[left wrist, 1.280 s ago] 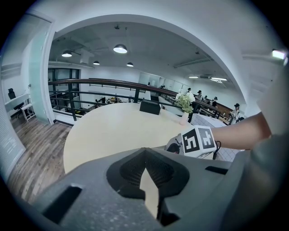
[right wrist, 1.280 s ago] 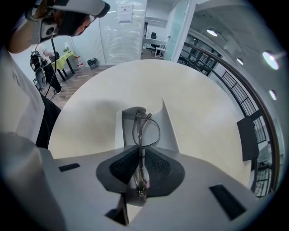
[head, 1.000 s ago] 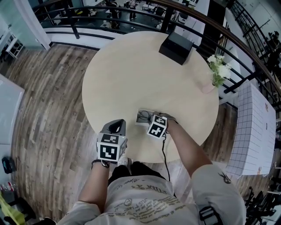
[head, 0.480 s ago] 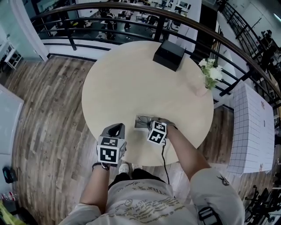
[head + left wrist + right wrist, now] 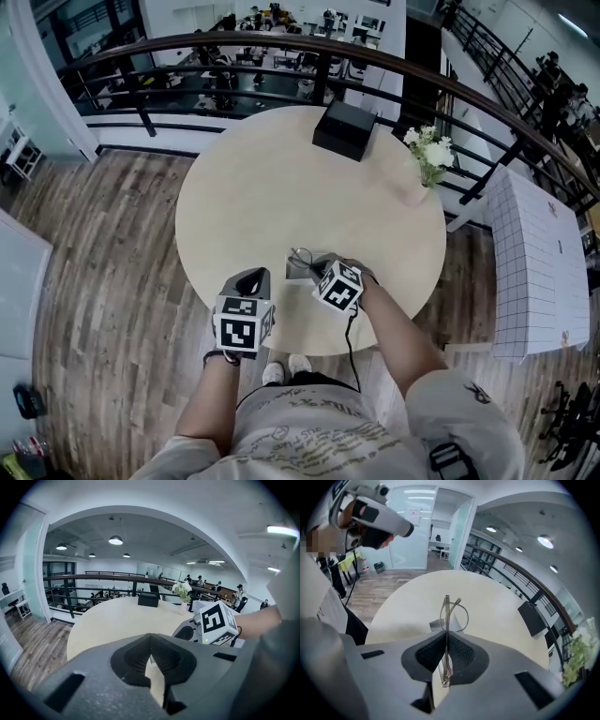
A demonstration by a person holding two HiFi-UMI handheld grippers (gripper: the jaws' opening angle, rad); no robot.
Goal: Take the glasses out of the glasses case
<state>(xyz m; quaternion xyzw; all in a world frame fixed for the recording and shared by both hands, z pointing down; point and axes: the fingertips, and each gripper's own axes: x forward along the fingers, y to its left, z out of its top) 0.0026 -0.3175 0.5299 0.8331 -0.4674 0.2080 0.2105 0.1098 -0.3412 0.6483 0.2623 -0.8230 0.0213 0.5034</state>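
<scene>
Right gripper (image 5: 446, 641) fingers pinch the glasses (image 5: 453, 613), seemingly clear of the case (image 5: 298, 268); left gripper (image 5: 151, 657) fingers together. Next, probably: lay them on the tabletop (image 5: 281, 187).

We hold 2 grippers low in front of us, both forearms bare and reaching forward. Our left gripper (image 5: 249, 278) points ahead, its jaws closed together with nothing between them, and the left forearm (image 5: 214, 394) runs straight behind it. Our right gripper (image 5: 319, 270) is just beside it and apart from it, angled inward toward the left, its jaws pressed onto the thin frame of the glasses (image 5: 449, 613). The right forearm (image 5: 396, 326) comes in slanting from the right.
</scene>
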